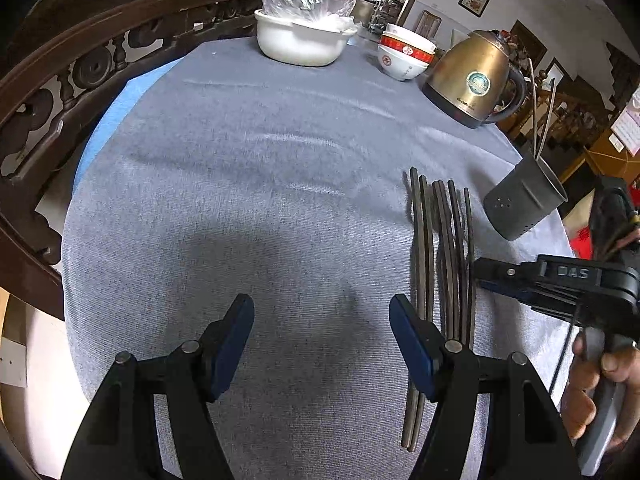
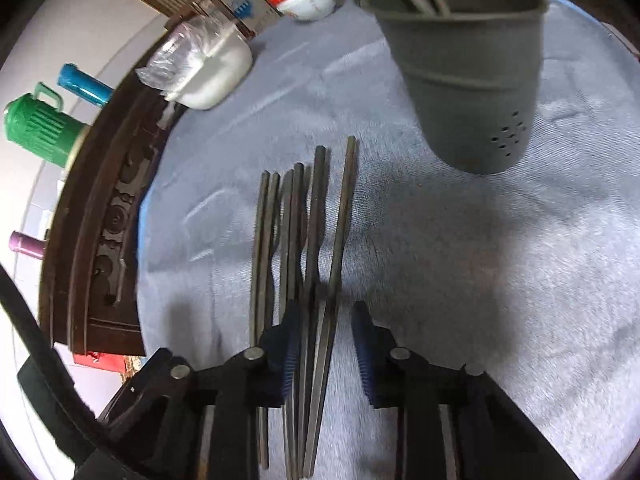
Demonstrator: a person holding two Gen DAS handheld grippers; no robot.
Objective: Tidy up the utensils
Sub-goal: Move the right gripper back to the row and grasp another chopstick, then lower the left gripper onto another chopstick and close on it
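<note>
Chopsticks (image 1: 444, 256): a row of slim dark rods, dull metallic sheen, squared shafts, lying side by side and roughly parallel on the table cloth (image 1: 248, 184), just beside the holder.

Holder (image 1: 524, 200): grey matt plastic cup, tapered, with a cluster of small round drain holes low on its wall; it stands near the table edge with two thin pale sticks (image 1: 538, 120) leaning inside.

Cloth: grey-blue woven fabric with a fine rib, faintly creased, over a round table with a carved dark wooden rail (image 1: 60, 92).

Left gripper (image 1: 322, 332): black frame, blue ribbed pads, jaws spread wide over bare cloth, touching nothing; its right finger sits just beside the chopstick row.

Right gripper (image 2: 326, 344): same build, jaws parted, astride the near ends of the outermost chopsticks; not clamped on them.

Background: white ceramic pot (image 1: 302, 38) holding crumpled clear plastic; stacked white bowls (image 1: 406, 56) with red bands; brass-coloured glossy kettle (image 1: 474, 80).
</note>
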